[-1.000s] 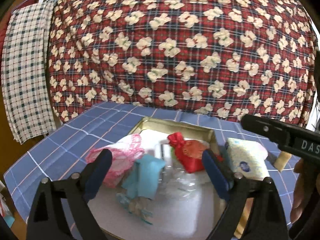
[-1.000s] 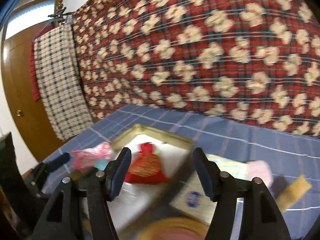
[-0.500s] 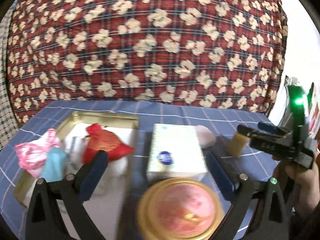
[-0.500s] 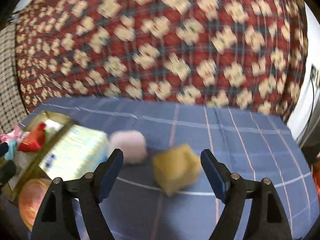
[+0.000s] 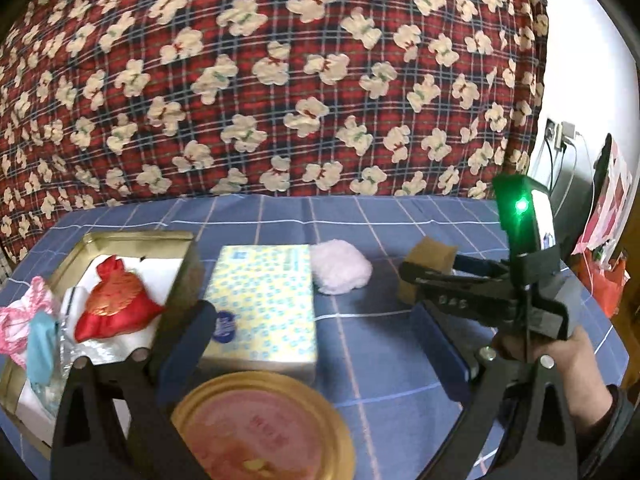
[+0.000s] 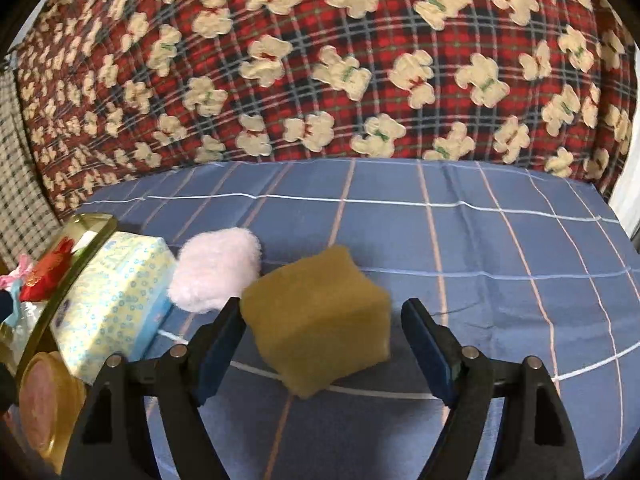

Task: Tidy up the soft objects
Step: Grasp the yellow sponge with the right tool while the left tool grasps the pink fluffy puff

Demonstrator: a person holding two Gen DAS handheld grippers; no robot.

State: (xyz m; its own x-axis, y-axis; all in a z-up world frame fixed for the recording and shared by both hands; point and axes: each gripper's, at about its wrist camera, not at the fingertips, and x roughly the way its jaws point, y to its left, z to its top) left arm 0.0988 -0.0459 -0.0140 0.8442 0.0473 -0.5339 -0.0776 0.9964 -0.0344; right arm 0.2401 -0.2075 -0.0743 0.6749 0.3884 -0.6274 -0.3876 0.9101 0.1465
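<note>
The right claw, tilted downward, has just been closing around the sponge; its right pad stands clear. The sponge lies corner-on. The left claw gapes, empty.

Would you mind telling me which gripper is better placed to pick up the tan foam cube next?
The right gripper: its open jaws already flank the tan foam cube, though the pads are not yet pressing. The left gripper points at the patterned tissue pack, well aside.

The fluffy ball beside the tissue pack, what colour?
Pale pink, clearest in the right wrist view.
</note>
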